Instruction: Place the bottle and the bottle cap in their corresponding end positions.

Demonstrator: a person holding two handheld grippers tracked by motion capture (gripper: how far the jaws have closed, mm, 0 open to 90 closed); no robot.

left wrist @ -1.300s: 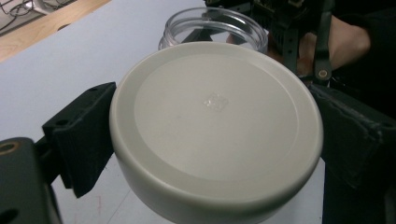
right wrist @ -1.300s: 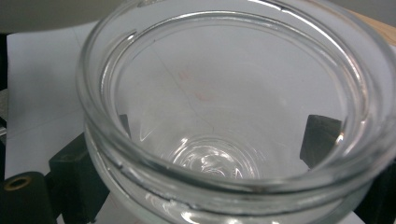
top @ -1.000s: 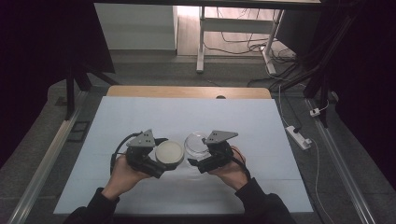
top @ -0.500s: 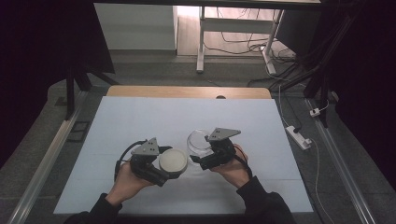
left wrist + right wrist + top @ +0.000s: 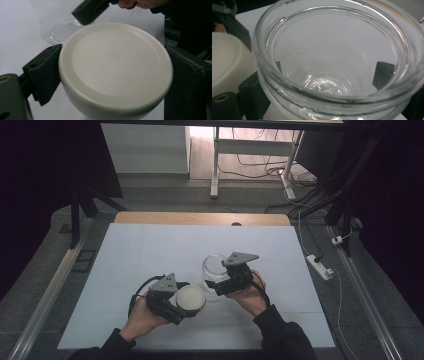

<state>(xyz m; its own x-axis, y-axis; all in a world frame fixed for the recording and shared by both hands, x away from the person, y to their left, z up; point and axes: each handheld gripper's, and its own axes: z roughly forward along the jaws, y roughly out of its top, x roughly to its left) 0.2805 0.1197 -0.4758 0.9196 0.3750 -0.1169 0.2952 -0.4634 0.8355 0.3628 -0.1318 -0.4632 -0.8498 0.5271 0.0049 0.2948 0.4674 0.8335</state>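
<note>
A round white lid (image 5: 191, 298) is clamped flat side up in my left gripper (image 5: 186, 304), near the table's front middle. In the left gripper view the lid (image 5: 115, 67) sits between both black jaws, which press on its rim. Just right of it and slightly farther, a clear empty glass jar (image 5: 214, 266) is held by my right gripper (image 5: 216, 279). The jar's open mouth (image 5: 337, 62) faces the right gripper's camera, with a jaw on either side of its body. The lid (image 5: 227, 62) lies close beside the jar without touching it.
The table (image 5: 150, 245) is covered by a pale sheet, with a wooden edge (image 5: 200, 218) at the far side. A power strip (image 5: 320, 266) and cables lie on the floor to the right. A white frame leg (image 5: 215, 165) stands beyond the table.
My left gripper has carried the lid toward the front edge, away from the jar's side. The right gripper and jar have shifted only slightly.
</note>
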